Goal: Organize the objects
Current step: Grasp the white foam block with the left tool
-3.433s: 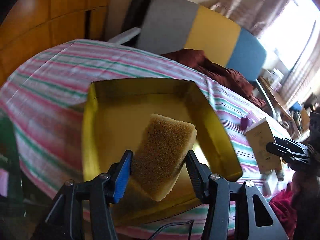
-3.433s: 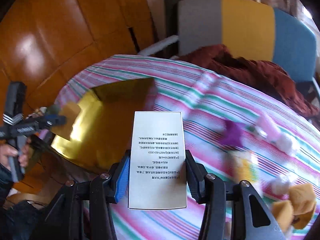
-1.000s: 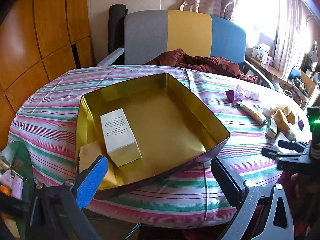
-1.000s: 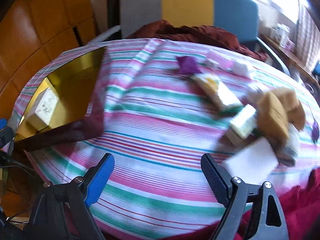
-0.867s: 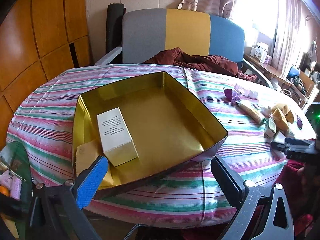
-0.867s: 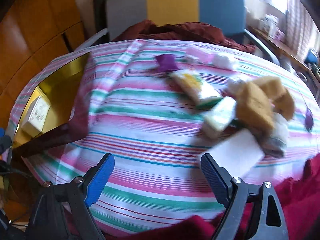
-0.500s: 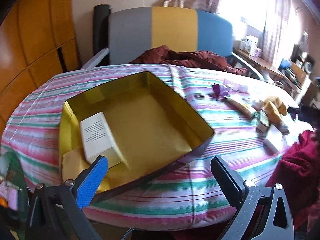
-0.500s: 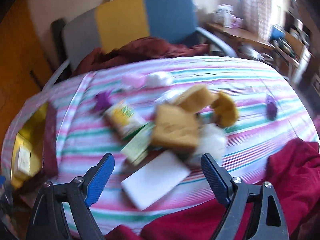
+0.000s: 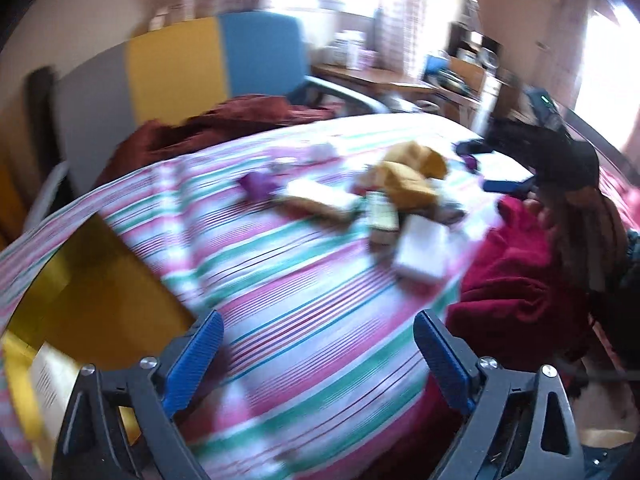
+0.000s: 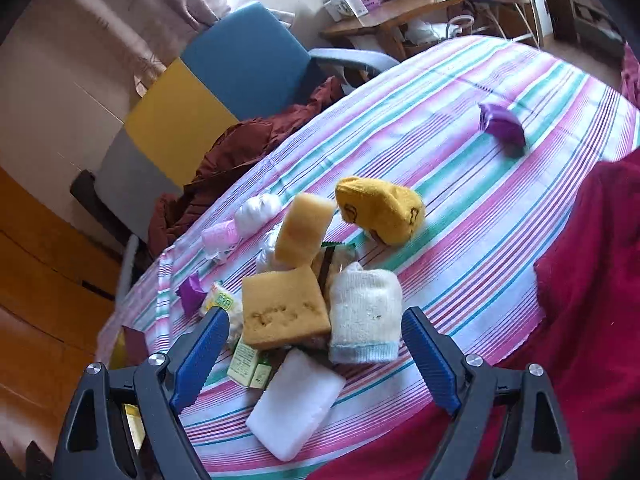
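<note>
My right gripper (image 10: 316, 354) is open and empty, just above a heap on the striped tablecloth: two yellow sponges (image 10: 284, 308), a white rolled sock (image 10: 366, 318), a white block (image 10: 298, 404), a green-labelled box (image 10: 246, 366) and a yellow sock (image 10: 382, 210). My left gripper (image 9: 316, 360) is open and empty over the cloth. The gold tray (image 9: 100, 280) is at its lower left with a white box (image 9: 48, 376) inside. The same heap (image 9: 404, 196) is blurred ahead of it. The right gripper (image 9: 508, 168) shows there at the far right.
A purple wrapped piece (image 10: 502, 124) lies apart at the far right. Pink and white rolls (image 10: 240, 222) and a purple piece (image 10: 190, 288) lie behind the heap. A dark red cloth (image 10: 592, 280) covers the near table edge. A grey, yellow and blue chair (image 10: 208, 96) stands behind.
Both grippers let go of their loads; the sponge and white box now lie in the tray. Both have swung right, the right one closing on the heap.
</note>
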The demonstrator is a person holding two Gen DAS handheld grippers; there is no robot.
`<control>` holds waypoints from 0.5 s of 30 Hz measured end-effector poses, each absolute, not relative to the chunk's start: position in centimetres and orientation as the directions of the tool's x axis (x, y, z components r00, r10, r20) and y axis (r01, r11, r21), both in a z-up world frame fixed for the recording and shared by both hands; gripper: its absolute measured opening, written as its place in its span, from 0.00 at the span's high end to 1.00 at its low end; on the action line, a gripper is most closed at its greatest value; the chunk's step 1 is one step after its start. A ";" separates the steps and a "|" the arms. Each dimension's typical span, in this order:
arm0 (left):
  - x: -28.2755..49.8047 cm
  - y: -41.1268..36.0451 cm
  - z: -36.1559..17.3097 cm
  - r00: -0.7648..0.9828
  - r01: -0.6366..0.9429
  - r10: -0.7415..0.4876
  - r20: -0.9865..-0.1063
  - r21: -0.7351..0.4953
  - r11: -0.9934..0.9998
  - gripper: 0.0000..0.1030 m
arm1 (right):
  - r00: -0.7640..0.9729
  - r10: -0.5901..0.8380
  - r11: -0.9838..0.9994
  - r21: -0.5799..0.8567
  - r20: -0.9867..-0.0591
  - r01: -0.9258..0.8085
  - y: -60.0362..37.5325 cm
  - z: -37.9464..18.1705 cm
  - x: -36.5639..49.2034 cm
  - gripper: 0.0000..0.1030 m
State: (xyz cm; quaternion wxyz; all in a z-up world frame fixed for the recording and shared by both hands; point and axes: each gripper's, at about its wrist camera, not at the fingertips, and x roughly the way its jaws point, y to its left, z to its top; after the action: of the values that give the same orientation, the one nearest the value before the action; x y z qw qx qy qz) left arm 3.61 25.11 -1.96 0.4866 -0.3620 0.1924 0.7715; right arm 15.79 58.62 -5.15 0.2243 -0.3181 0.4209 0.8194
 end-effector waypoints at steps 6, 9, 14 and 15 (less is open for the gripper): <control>4.7 31.9 -3.0 -0.130 -0.946 0.626 -0.769 -0.092 -0.310 0.11 | -0.718 0.071 -0.547 0.575 -0.692 -0.608 58.9 -5.2 15.6 0.13; 5.3 34.9 -4.0 -0.077 -0.959 0.614 -0.786 -0.110 -0.261 0.12 | -0.729 0.067 -0.537 0.591 -0.681 -0.602 59.1 -5.4 15.9 0.13; 5.8 39.3 -6.2 -0.011 -0.966 0.571 -0.821 -0.139 -0.218 0.15 | -0.737 0.042 -0.538 0.606 -0.675 -0.585 59.1 -5.6 15.9 0.13; 5.9 39.9 -6.5 -0.013 -0.968 0.564 -0.825 -0.132 -0.215 0.15 | -0.737 0.038 -0.539 0.607 -0.675 -0.584 59.1 -5.6 15.8 0.13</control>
State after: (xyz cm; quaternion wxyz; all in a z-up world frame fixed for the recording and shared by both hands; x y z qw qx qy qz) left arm 5.94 39.88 -6.49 0.5748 -0.4041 0.2496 0.6663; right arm 15.81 59.05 -5.60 0.1895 -0.3094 0.4409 0.8210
